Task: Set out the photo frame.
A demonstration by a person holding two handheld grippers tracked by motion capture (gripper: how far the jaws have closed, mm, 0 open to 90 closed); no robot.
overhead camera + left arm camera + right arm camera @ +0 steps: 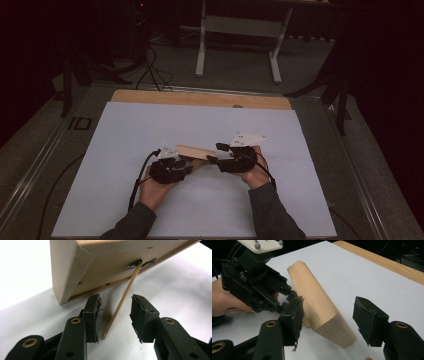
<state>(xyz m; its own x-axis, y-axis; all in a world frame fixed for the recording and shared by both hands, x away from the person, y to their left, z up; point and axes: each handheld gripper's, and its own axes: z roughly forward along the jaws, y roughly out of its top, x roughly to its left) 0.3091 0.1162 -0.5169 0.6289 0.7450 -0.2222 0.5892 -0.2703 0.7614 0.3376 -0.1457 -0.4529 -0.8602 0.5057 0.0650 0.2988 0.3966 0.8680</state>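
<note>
While my left gripper (113, 312), jaws apart, straddles the thin prop stick (122, 300), I should close gently; my right gripper (329, 317), jaws open, flanks the wooden frame (318, 305).

You have almost nothing to read here: the one sign is a pair of dark block letters, seemingly "ID", on the grey floor strip (79, 123) just left of the counter (150, 125) in the high view. The wooden frame (100, 267) and the white plate (260, 245) on top of the left claw carry no lettering you could make out.
</note>
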